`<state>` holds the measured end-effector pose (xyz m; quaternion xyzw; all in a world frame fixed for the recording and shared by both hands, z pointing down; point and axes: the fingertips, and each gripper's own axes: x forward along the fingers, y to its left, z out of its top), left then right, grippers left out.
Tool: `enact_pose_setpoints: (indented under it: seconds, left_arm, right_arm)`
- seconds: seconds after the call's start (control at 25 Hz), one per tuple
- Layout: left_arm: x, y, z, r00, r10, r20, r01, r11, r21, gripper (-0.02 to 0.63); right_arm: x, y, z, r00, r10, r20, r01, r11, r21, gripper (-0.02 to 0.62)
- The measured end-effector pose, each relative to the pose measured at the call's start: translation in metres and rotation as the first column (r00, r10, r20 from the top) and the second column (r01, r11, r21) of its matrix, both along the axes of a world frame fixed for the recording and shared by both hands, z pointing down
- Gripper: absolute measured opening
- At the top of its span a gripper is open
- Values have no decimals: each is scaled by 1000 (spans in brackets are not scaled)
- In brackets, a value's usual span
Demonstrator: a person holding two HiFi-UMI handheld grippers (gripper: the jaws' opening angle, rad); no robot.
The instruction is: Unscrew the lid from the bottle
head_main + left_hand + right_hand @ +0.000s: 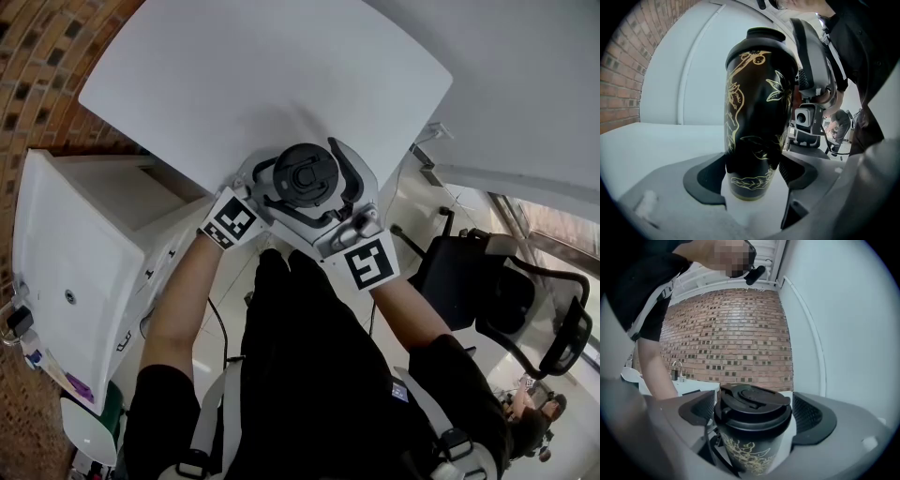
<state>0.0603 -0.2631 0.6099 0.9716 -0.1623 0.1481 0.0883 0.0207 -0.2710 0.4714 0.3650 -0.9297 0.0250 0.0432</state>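
The left gripper (754, 171) clamps the black bottle (757, 108) low down. The right gripper (754, 411) stands wide around the lid (752, 404), not pressing it. The lid is on, so contents are hidden.

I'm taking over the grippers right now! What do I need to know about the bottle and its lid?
Left gripper: shut on the lower body of the black bottle, holding it upright at the near edge of the white table.
Right gripper: open, with its jaws wide on either side of the lid and not visibly pressing on it.
Done: the bottle is held steady. The lid is still on, and how loose it is cannot be told.
Left to do: close the right gripper on the lid, twist it, probably in several turns, then lift it off.
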Motion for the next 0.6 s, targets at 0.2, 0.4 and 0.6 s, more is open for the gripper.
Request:
enact_pose_setpoints:
  seconds: [0.2,0.4,0.6]
  left_arm:
    - [0,0,1,1000,0,1,0,1000,-1,362]
    - [0,0,0,1000,2,1,-2,1000,0,362]
    - [0,0,1,1000,1,2,-1,1000,0,361]
  right_arm:
    - [1,1,4,1000,-14,-14,13,1000,-15,448]
    - [-1,4,6,990,-141,-4,140,989,-48,448]
    - [-4,8,6,950,-310,-23,309,950,-55,456]
